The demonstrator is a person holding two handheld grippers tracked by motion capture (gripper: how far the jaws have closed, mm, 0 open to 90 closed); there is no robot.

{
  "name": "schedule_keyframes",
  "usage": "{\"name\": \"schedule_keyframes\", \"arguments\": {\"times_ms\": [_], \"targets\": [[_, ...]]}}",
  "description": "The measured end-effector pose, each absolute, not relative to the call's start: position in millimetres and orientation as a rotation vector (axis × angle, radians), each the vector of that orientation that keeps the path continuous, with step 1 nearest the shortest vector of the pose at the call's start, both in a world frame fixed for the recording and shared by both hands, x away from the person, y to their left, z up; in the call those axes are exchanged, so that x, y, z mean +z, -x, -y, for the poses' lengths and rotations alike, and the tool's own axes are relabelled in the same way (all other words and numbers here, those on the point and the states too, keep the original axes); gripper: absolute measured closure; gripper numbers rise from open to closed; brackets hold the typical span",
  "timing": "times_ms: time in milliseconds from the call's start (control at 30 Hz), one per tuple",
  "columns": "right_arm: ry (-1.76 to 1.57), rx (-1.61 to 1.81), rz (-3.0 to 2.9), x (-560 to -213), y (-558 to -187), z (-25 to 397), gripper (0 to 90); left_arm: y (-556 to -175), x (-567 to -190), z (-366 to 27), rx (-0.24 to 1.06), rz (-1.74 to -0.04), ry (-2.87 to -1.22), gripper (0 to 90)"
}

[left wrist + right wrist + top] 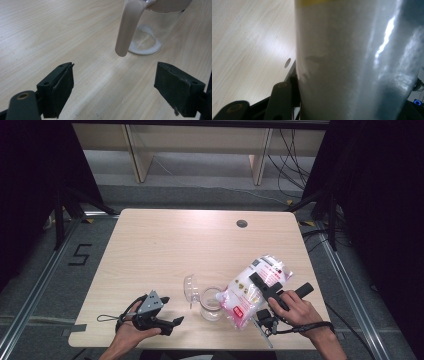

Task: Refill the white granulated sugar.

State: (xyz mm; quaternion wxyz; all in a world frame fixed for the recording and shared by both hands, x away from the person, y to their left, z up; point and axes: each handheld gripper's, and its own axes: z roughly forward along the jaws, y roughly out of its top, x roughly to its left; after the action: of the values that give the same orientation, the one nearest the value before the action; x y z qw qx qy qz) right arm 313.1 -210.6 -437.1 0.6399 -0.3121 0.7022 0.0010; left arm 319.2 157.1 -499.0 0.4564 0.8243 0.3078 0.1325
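Observation:
A clear glass jar (211, 306) stands near the table's front edge, its hinged lid (190, 288) swung open to the left. A little white powder (146, 47) lies on the jar's bottom (150, 30). My right gripper (257, 282) is shut on a plastic bag of white powder (252, 292) with a pink label. The bag is tilted, its lower end over the jar's mouth. In the right gripper view the bag (352, 62) is pressed against one finger (280, 100). My left gripper (172, 310) rests left of the jar, open (123, 92) with nothing between its pads.
The wooden table (165, 245) has a round cable hole (242, 223) at the back right. A pale lid clasp (128, 27) hangs down in front of the jar. Dark stands and cables surround the table.

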Motion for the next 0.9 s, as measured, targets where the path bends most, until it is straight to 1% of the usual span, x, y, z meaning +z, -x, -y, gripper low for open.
{"name": "schedule_keyframes", "arguments": {"times_ms": [500,600,667,800,833,900], "targets": [[0.709,0.007,-1.603,-440,-311,211,53.7,-319,-499,-156,0.323,-0.760,-2.034,15.3],[0.706,0.010,-1.609,-439,-312,211,53.8,-318,-500,-155,0.296,-0.777,-2.027,15.3],[0.707,0.011,-1.609,-439,-312,211,53.9,-318,-500,-154,0.310,-0.783,-2.011,15.3],[0.705,0.014,-1.610,-441,-311,210,54.0,-319,-499,-156,0.324,-0.763,-2.034,15.3],[0.956,-0.046,-1.534,-430,-317,199,54.1,-319,-499,-156,0.323,-0.765,-2.033,15.3],[0.989,-0.053,-1.524,-428,-317,197,54.1,-319,-499,-156,0.322,-0.766,-2.026,15.3]]}}
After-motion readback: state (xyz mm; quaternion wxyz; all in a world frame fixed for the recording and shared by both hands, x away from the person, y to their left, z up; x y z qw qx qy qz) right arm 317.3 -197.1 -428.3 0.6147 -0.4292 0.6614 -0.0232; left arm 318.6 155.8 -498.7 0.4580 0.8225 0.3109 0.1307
